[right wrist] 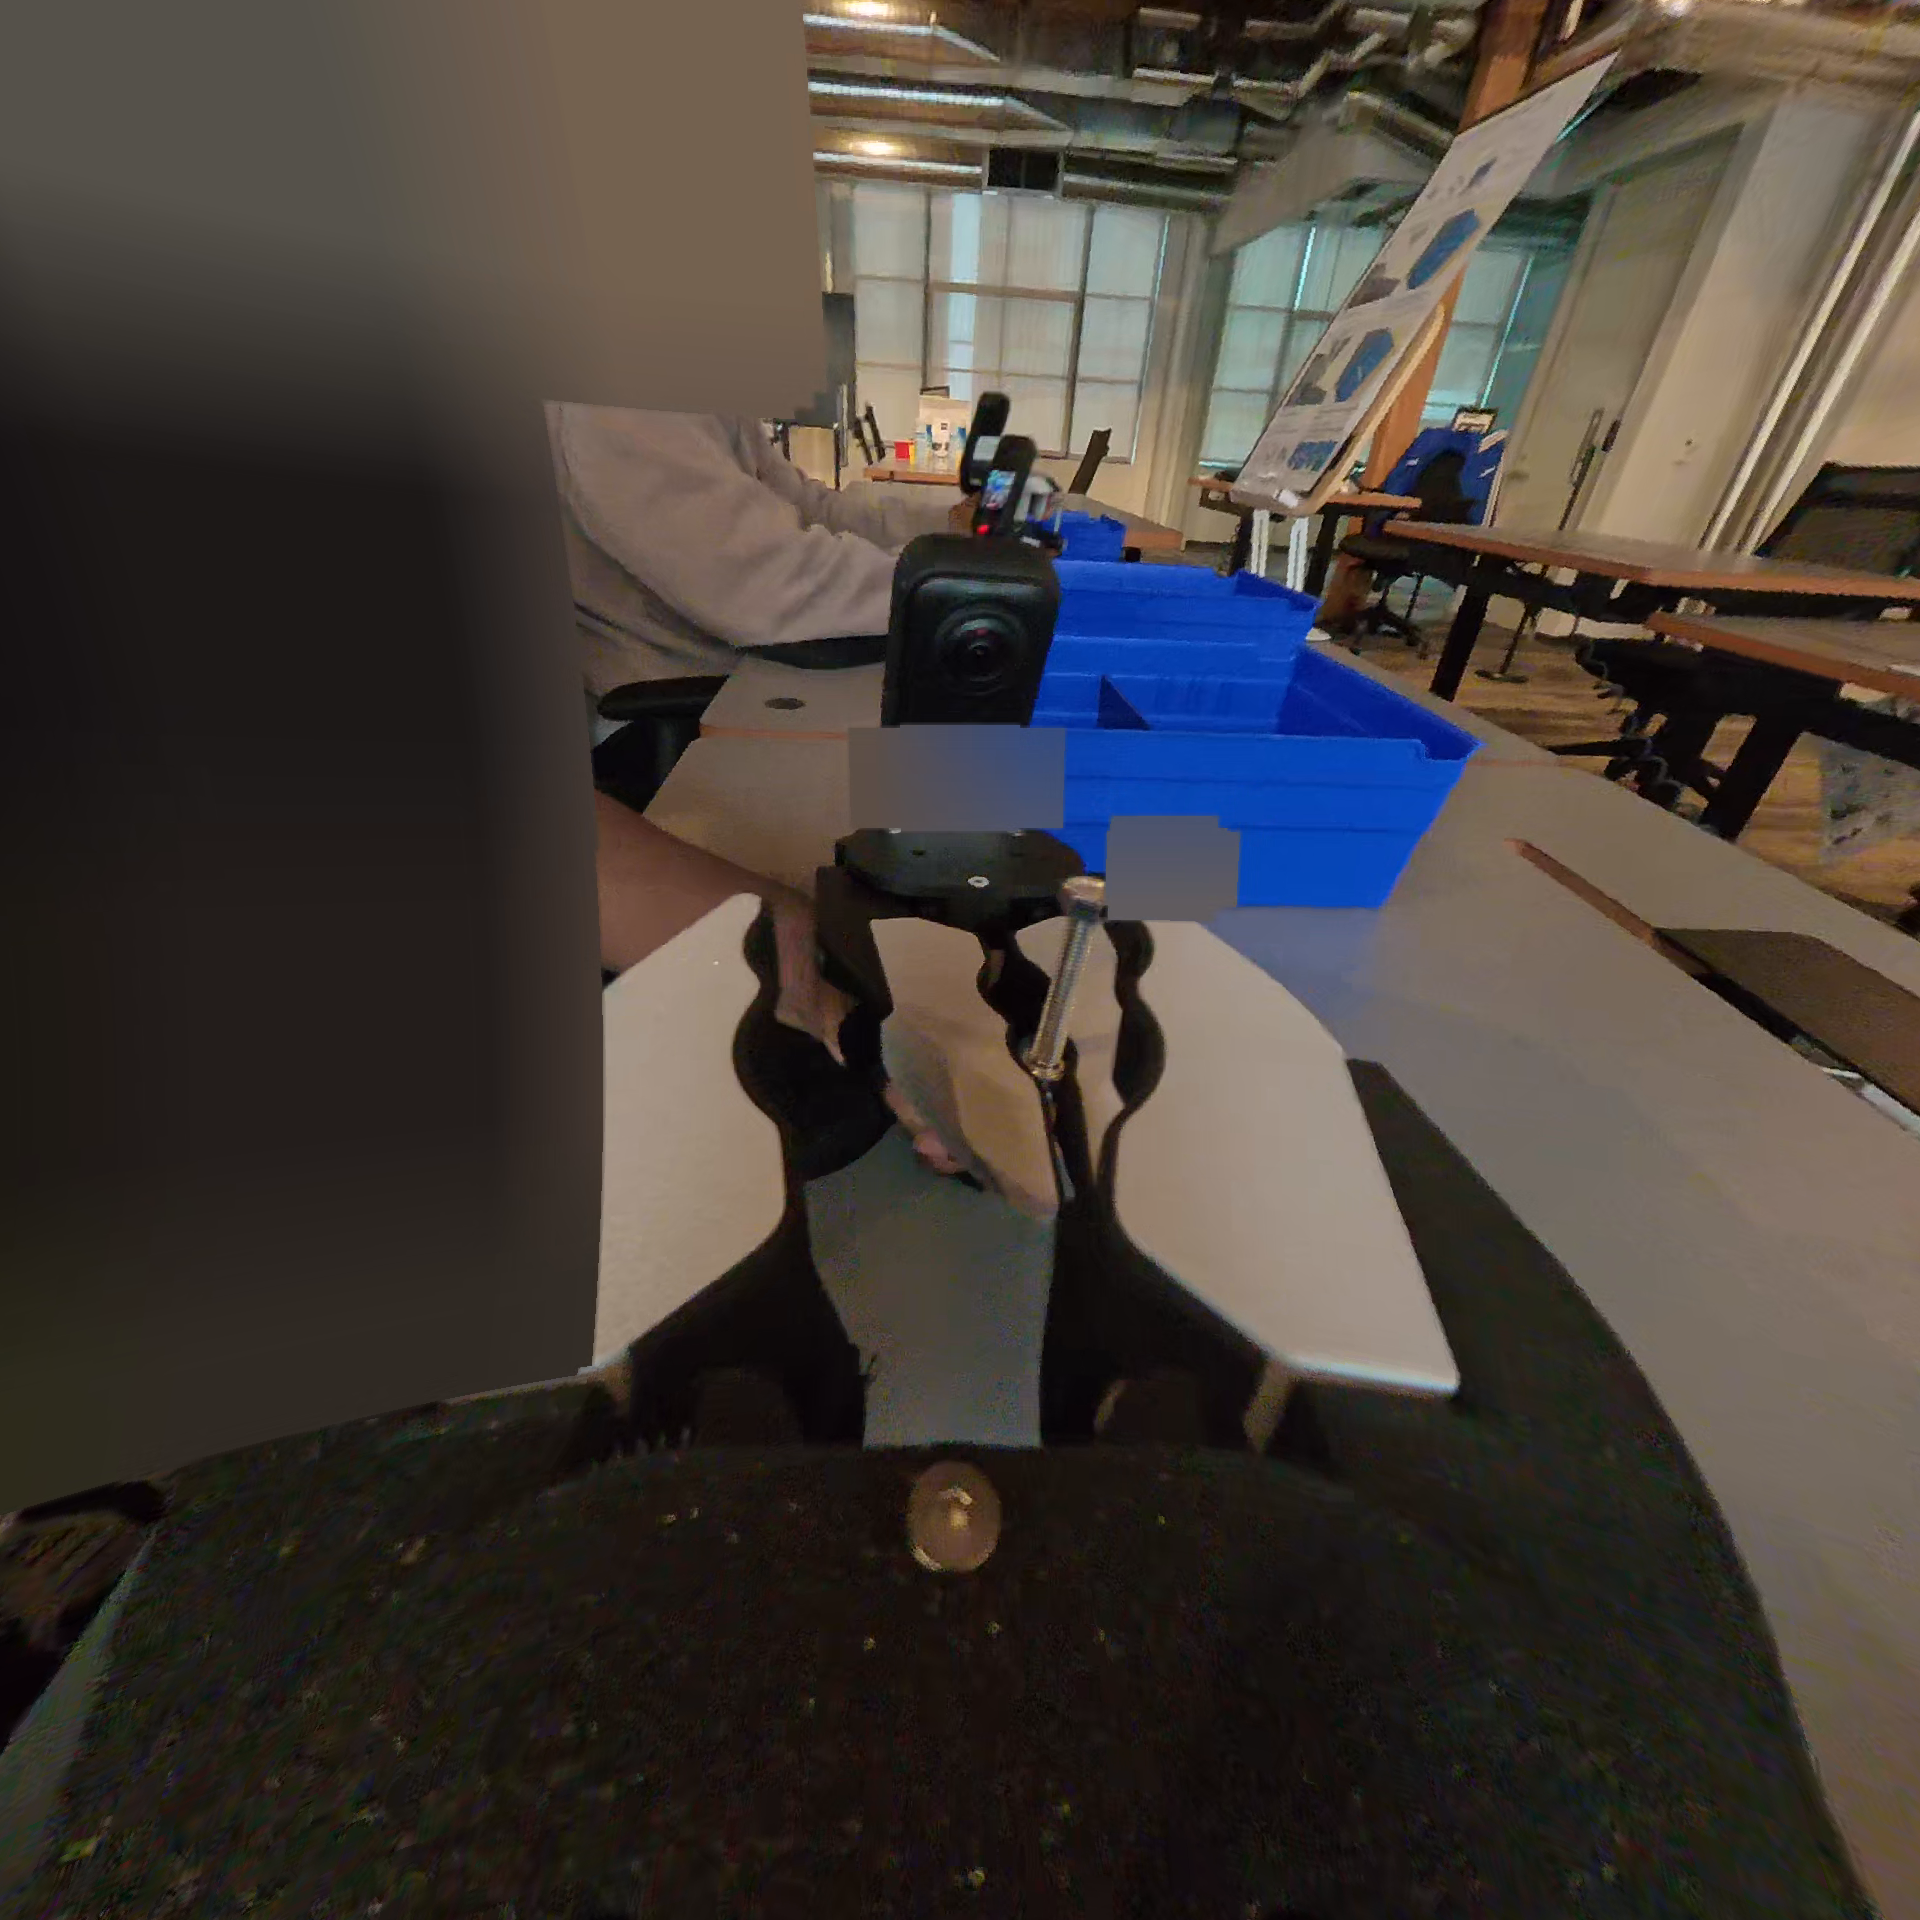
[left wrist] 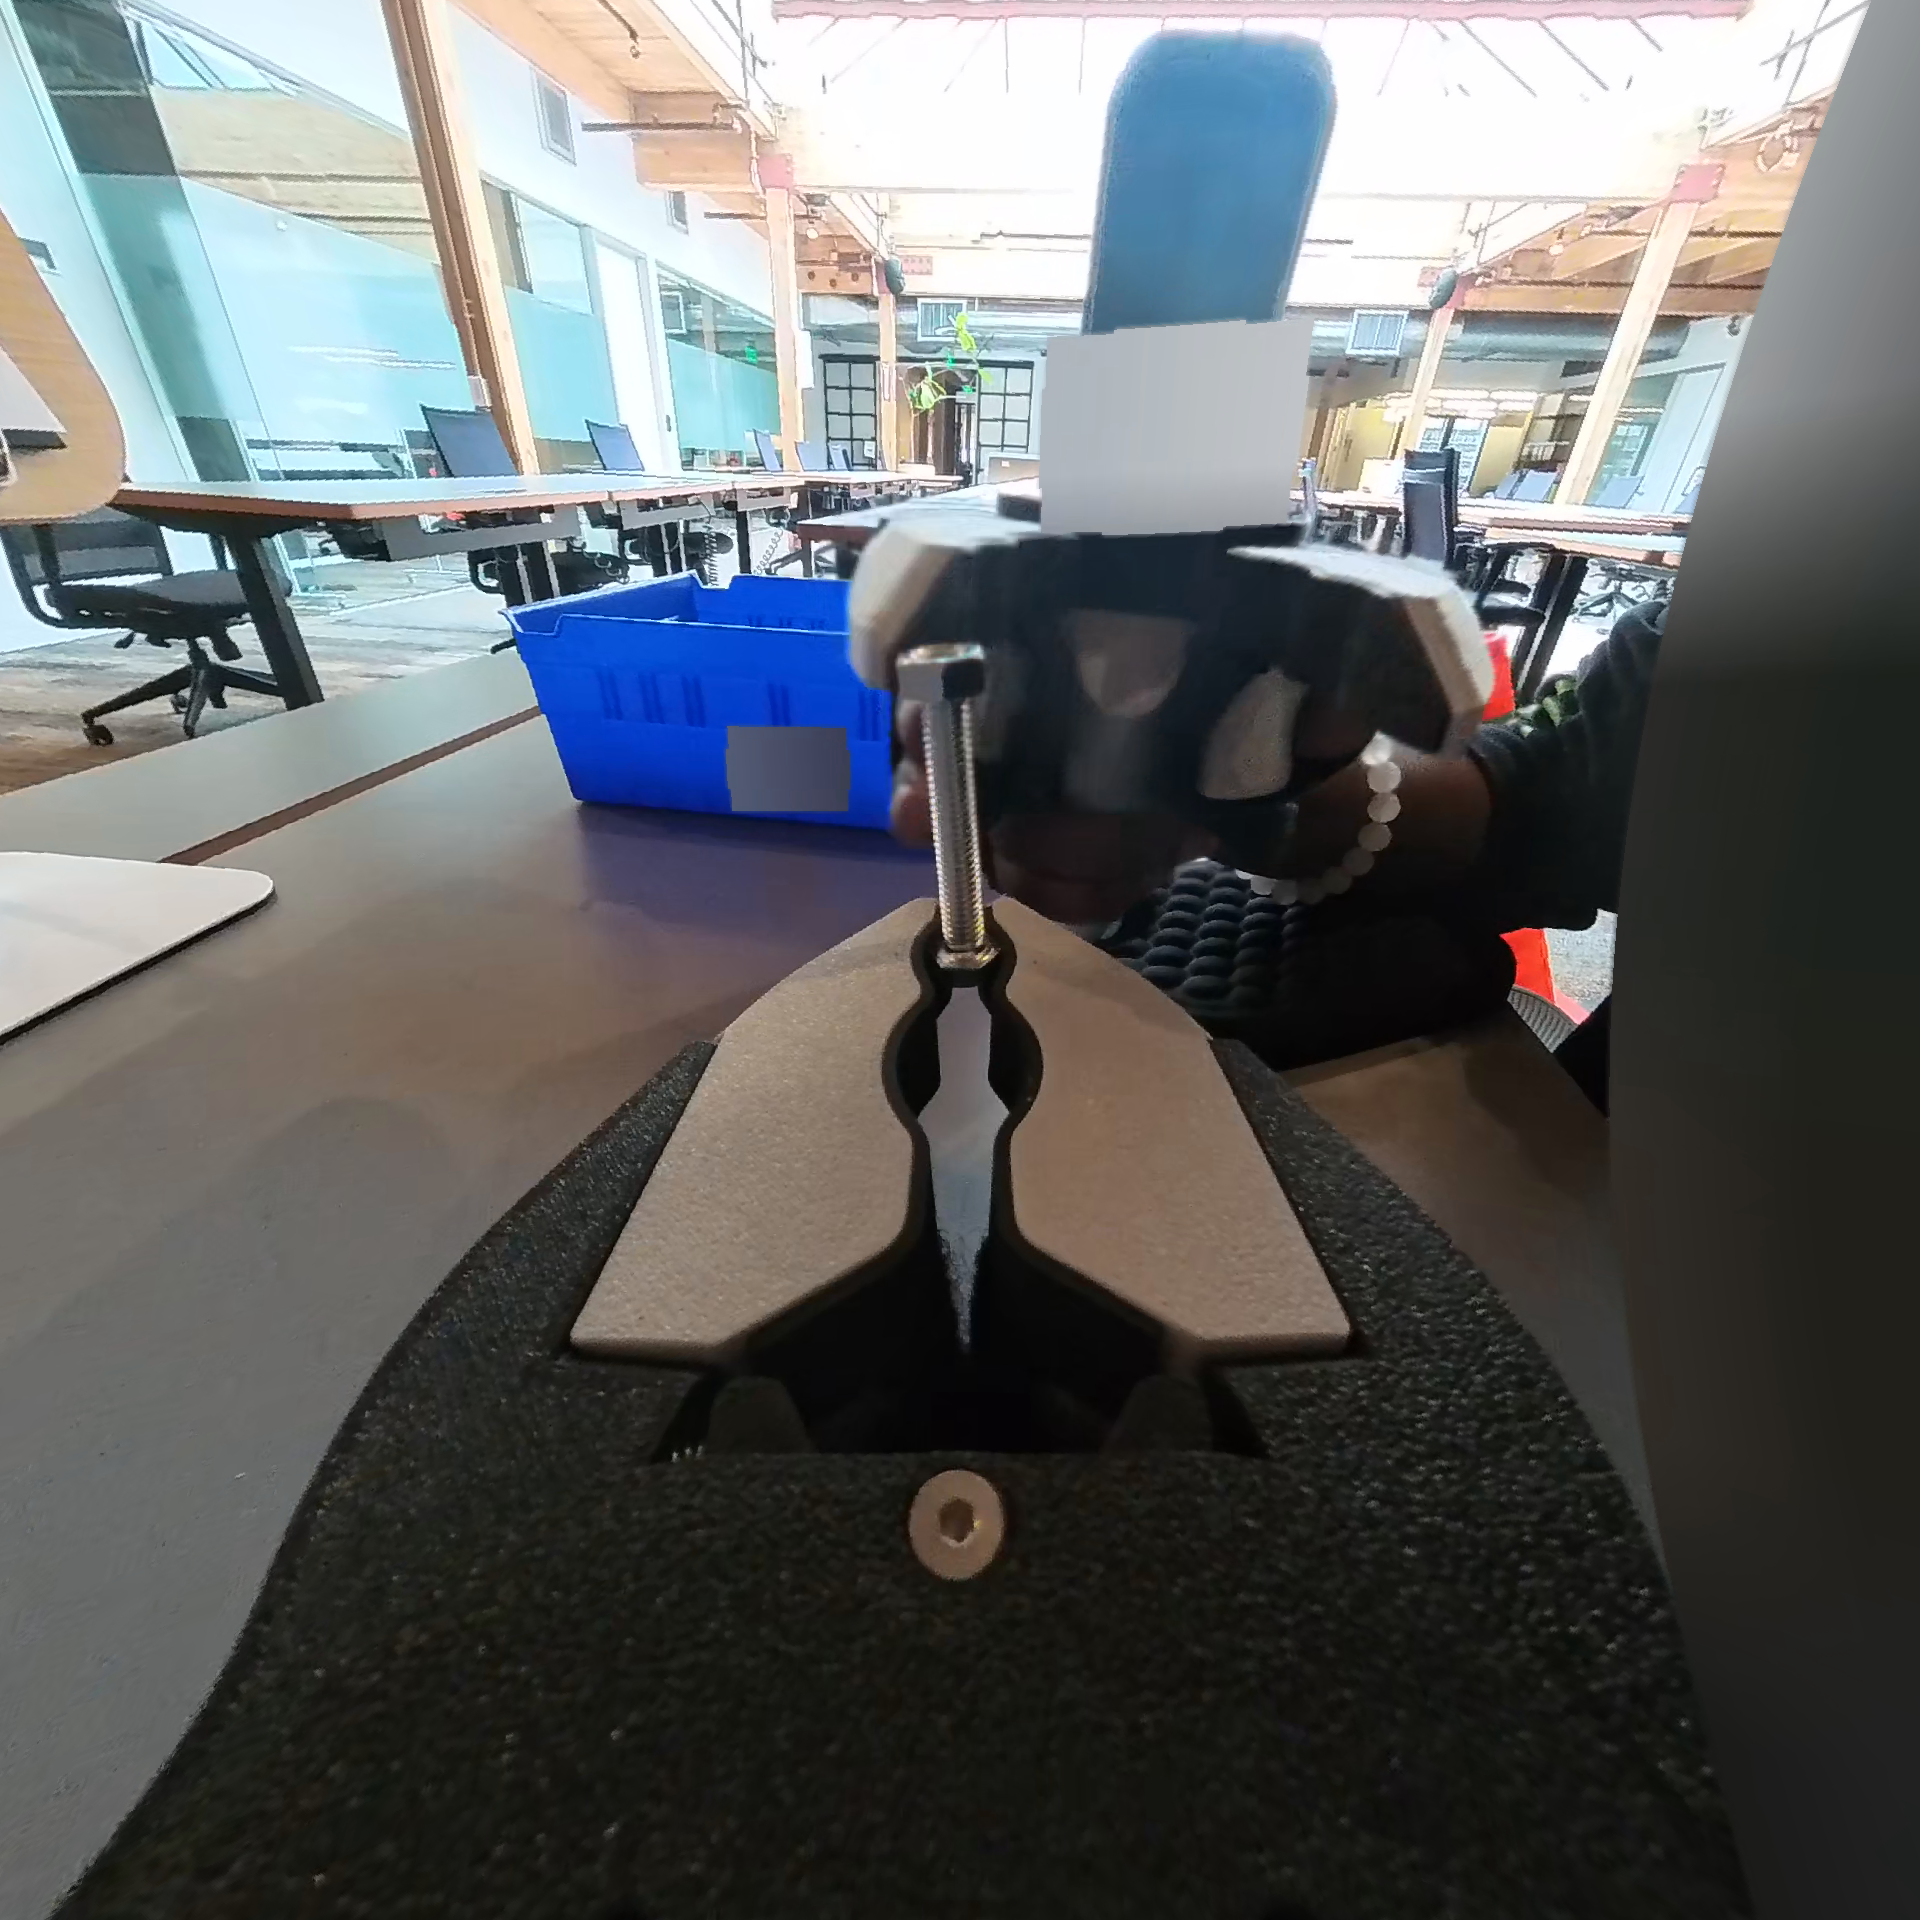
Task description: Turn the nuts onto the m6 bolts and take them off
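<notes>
My left gripper [left wrist: 961,928] is shut on a silver hex nut [left wrist: 964,954] held in the notch at its fingertips. A silver M6 bolt [left wrist: 954,800] stands upright out of the nut, its head [left wrist: 940,667] on top. My right gripper [left wrist: 1153,686] faces it from just behind the bolt. In the right wrist view, my right gripper [right wrist: 951,935] is open. The bolt [right wrist: 1065,977] and the left gripper's tip [right wrist: 961,868] stand between its two white fingers [right wrist: 1226,1091], and neither pad presses on the bolt. The nut [right wrist: 1044,1062] sits at the bolt's lower end.
A blue plastic bin [left wrist: 675,707] [right wrist: 1278,800] stands on the grey table [left wrist: 312,1039] behind the grippers. A white flat pad [left wrist: 104,925] lies at the left. A person in a grey top [right wrist: 707,540] sits at the same table farther back. Tip to tip, the grippers are about 6 cm apart.
</notes>
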